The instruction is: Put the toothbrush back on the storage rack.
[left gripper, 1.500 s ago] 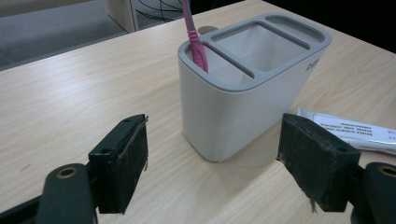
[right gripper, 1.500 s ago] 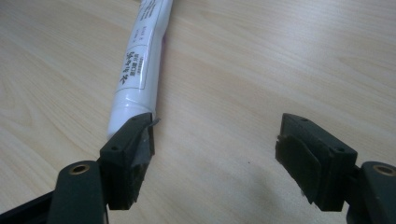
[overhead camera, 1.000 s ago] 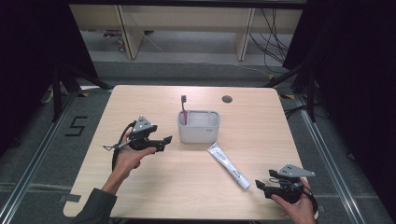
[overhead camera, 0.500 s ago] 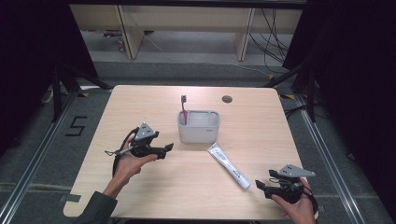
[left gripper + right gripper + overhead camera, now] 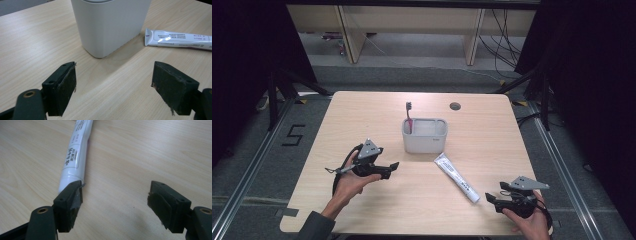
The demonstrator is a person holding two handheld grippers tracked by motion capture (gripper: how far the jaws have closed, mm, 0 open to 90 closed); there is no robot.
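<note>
High view: tube lying free, both claws waiting wide

Toothpaste tube (image 5: pixel 456 177) is lying flat just beside the white holder (image 5: pixel 425 135). Right gripper (image 5: pixel 493 199) is gaping empty near its cap end, seemingly lining up; left gripper (image 5: pixel 391 169) is hovering wide, facing the holder

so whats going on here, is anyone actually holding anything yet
Not yet. A person sits at a wooden table with a gripper in each hand, and both are open and empty. The left gripper faces the white holder, which has a toothbrush standing in it. The right gripper sits near the cap end of the toothpaste tube, which lies flat on the table; one of its fingers is right next to the tube, but the tube is not between them.
</note>
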